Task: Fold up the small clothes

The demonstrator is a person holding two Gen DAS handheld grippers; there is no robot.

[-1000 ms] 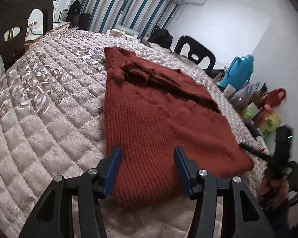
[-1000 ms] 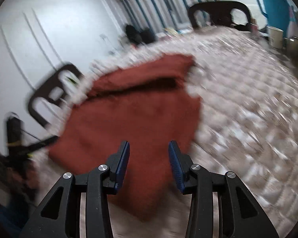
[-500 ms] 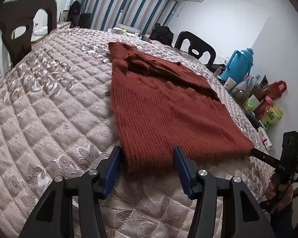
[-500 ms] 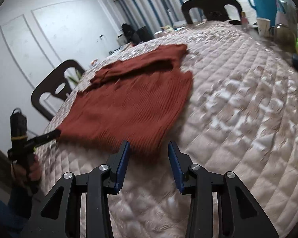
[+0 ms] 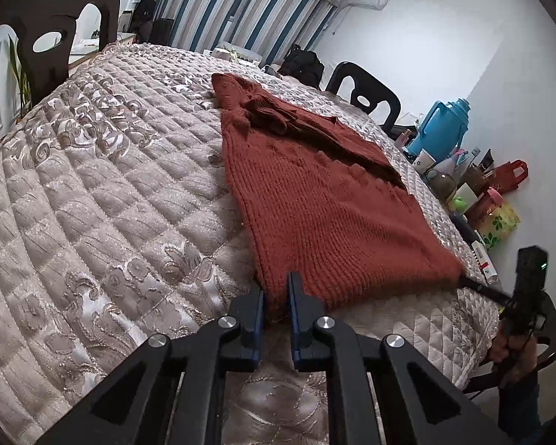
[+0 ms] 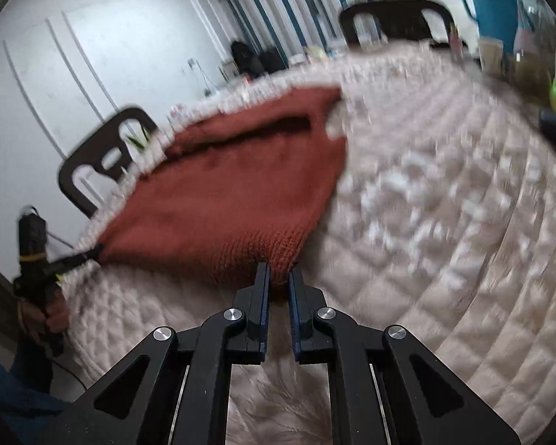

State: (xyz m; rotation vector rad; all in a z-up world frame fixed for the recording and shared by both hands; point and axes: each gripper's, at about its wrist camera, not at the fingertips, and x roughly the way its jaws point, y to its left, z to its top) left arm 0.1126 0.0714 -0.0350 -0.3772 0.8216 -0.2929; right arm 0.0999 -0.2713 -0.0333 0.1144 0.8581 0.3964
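A rust-red knitted sweater [image 5: 315, 204] lies flat on the quilted beige table cover [image 5: 103, 193], its sleeves folded across the far part. My left gripper [image 5: 276, 285] is closing its jaws on the near left corner of the hem, and the knit is pinched between the blue pads. In the right wrist view the sweater [image 6: 233, 185] is blurred. My right gripper [image 6: 278, 276] is closing on the other near hem corner, with knit between its pads. Each view shows the other gripper's tip at its corner: the right gripper [image 5: 463, 278] and the left gripper [image 6: 92, 252].
Dark chairs [image 5: 363, 92] stand around the table. Along the right edge by the wall are a blue thermos jug [image 5: 441, 129], bottles, cups and a red bag [image 5: 507, 174]. A person's hand [image 5: 515, 345] holds the right gripper's handle.
Both grippers moved back to the near hem and went from wide open to closed on its two corners. The right wrist view is blurred again.
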